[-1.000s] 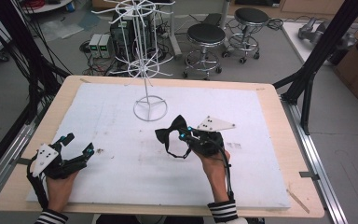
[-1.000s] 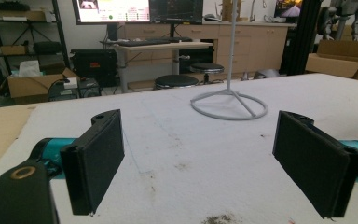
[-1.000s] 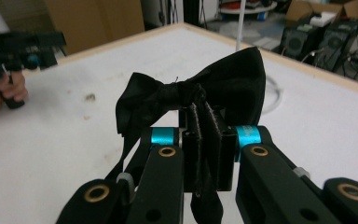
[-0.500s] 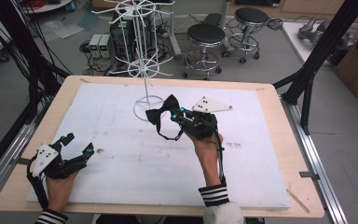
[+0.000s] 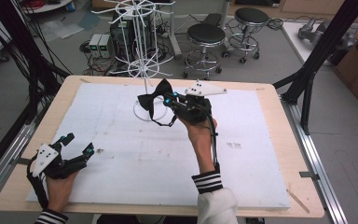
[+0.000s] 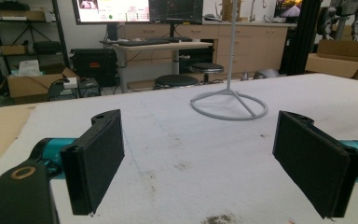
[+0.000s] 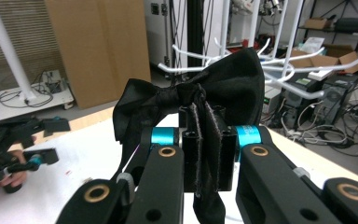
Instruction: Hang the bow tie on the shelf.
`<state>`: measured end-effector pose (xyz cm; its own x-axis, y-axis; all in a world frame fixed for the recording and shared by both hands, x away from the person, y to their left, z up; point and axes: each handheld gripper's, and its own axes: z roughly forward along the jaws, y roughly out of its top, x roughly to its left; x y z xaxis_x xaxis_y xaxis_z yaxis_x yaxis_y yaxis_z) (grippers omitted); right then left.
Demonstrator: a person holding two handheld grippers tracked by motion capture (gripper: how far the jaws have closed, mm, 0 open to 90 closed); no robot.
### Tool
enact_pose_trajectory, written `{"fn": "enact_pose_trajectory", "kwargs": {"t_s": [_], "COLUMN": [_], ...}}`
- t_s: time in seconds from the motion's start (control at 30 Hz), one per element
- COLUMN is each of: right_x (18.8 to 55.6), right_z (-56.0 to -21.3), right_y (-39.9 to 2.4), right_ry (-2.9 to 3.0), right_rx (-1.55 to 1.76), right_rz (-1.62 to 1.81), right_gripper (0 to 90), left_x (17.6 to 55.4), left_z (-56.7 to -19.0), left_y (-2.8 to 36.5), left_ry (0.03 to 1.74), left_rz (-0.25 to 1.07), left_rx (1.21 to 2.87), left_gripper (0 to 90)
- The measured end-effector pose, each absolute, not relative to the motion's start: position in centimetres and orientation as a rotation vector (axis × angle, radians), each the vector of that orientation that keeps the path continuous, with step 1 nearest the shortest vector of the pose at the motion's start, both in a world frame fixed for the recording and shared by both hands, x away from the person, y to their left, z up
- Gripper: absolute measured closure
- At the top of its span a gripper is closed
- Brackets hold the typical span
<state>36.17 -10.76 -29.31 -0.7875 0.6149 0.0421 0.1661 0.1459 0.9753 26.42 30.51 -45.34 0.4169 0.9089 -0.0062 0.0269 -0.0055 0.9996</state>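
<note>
My right gripper (image 5: 165,103) pinches a black bow tie (image 5: 153,99) beside the white wire rack (image 5: 142,46); my left gripper (image 5: 77,148) rests with its jaws spread.

My 2 right jaws are pressed together on the bow tie's middle band, holding it off the white mat (image 5: 121,154) with its 2 wings fanned out above my pads and a strap hanging below. The tie sits just beside the rack's pole, over its ring base (image 6: 229,105), below the rack's curved hooks (image 7: 191,67). My left gripper sits at the near left corner of the wooden table (image 5: 279,100), well apart from the tie, its 2 black pads (image 6: 99,158) wide apart with nothing between them.
</note>
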Motion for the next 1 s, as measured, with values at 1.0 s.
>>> {"fn": "enact_pose_trajectory", "kwargs": {"t_s": [1.0], "right_x": [39.8], "right_z": [-27.2], "right_y": [-7.4], "right_ry": [2.092], "right_rx": [0.724], "right_rz": [1.584], "right_gripper": [85.1], "left_x": [26.5], "left_z": [-45.3], "left_y": [30.6], "left_ry": [0.907], "left_rz": [0.867], "left_rx": [1.399], "left_gripper": [16.7]}}
